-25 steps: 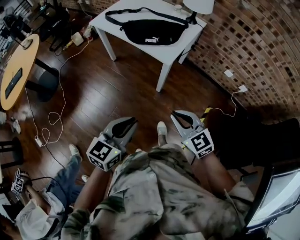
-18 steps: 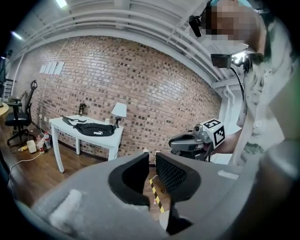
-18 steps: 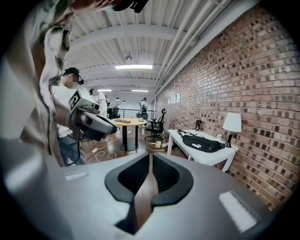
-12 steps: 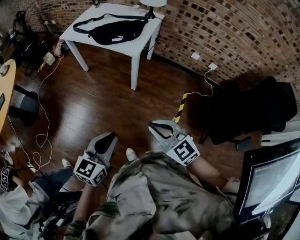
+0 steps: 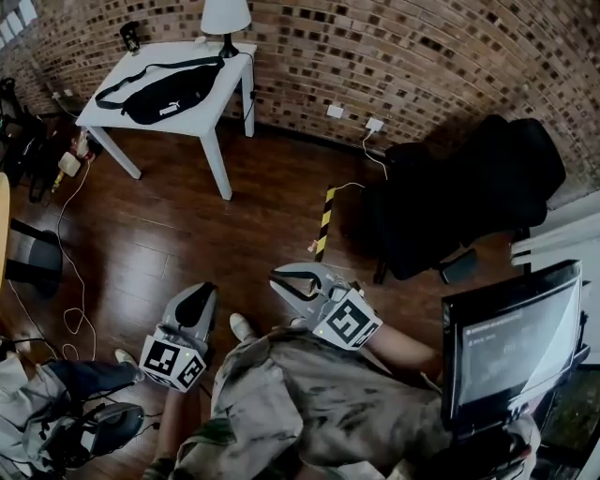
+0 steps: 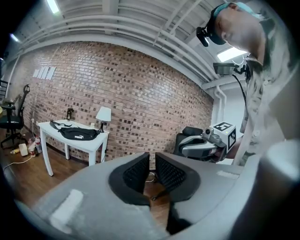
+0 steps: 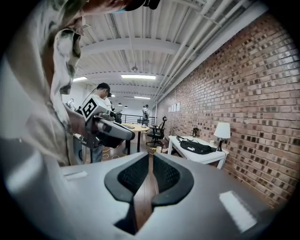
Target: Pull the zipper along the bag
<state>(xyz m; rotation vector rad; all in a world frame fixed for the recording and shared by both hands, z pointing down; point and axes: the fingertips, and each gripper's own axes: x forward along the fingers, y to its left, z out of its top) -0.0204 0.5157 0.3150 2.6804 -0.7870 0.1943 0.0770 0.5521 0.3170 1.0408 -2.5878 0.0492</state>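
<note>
Bag: the black waist bag (image 5: 159, 89) lies on the white counter (image 5: 192, 111) against the brick wall, beside a lamp (image 5: 225, 19). Its strap runs along the far side of the top. The zipper is too small to see from here.

Left gripper: the left gripper (image 5: 199, 292) is low in front of the person's body, well apart from the counter. Its fingers (image 6: 136, 171) are closing. Only a thin gap is left between them, and nothing is in it; only the floor shows through.

Right gripper: the right gripper (image 5: 286, 281) is also low, near the left one. Its fingers (image 7: 136, 176) are released with a narrow slit between them, and they grasp nothing.

Step in hand: in my judgement the task is not begun. The person must first go to the counter.

How to do it well: I think the person should stand square to the long side of the bag. One gripper should open wider and pinch the fabric near the end of the zipper, so that the bag does not slide. The other should take the small pull tab with the tips only, then pull along the line of the teeth, not upward.

Risk: the bag is soft and probably light, so it may drag across the counter if it is not held.
</note>
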